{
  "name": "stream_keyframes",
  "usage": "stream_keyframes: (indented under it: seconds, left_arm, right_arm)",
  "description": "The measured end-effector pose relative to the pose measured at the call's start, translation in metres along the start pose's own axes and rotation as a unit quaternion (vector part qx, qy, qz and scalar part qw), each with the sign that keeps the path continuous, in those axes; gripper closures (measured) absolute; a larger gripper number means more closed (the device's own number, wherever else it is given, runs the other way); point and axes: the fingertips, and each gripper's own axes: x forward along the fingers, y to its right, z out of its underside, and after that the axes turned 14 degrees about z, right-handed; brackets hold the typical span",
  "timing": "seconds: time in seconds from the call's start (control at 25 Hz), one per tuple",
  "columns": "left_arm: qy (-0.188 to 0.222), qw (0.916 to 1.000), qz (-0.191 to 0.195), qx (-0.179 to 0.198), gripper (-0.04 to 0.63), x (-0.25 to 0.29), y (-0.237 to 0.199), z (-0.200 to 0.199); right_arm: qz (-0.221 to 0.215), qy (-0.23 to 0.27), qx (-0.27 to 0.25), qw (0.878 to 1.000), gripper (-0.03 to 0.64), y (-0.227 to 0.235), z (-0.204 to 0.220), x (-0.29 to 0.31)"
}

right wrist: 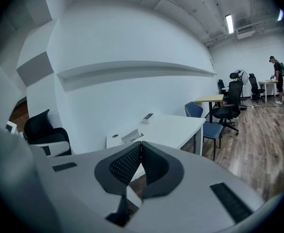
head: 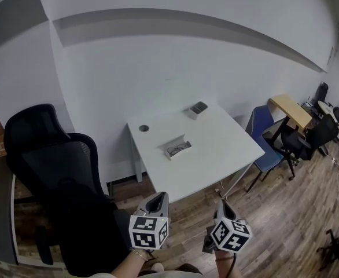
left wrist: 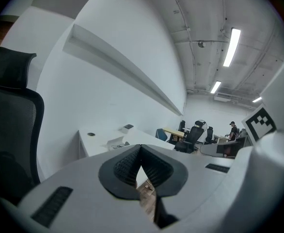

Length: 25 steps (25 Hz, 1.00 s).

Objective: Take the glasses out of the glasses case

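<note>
Dark-framed glasses (head: pixel 180 148) in open white case (head: pixel 170 143), middle of white tabletop (head: pixel 230 146); left gripper (head: pixel 159 197), right gripper (head: pixel 222 205) fingers together, empty; arriving so, we'd shove case.

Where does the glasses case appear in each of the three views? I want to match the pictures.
Head view: glasses case near the centre, on the white table.
Left gripper view: glasses case small, left of centre, just above the jaws.
Right gripper view: glasses case near the centre, just above the jaws.
Shared landmark: the dark-topped box beyond it on the table.
</note>
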Motion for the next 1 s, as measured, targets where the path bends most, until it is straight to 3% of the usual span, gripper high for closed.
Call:
stream_keyframes:
  seconds: [0.28, 0.64, 1.0]
  left_arm:
    - [-0.008, 0.9999, -0.012, 0.004, 0.578, 0.017, -0.023, -0.004]
    - [0.001, 0.9983, -0.054, -0.02, 0.578, 0.052, -0.057, -0.008]
    - [0.002, 0.9923, -0.118, -0.037, 0.578, 0.113, -0.092, -0.023]
  right_arm:
    - [-0.01, -0.013, 0.0, 1.0, 0.584, -0.014, -0.002, 0.034]
    - [-0.051, -0.009, -0.031, 0.998, 0.584, -0.036, -0.031, 0.098]
    - [-0.095, -0.027, -0.037, 0.994, 0.584, -0.041, -0.073, 0.198]
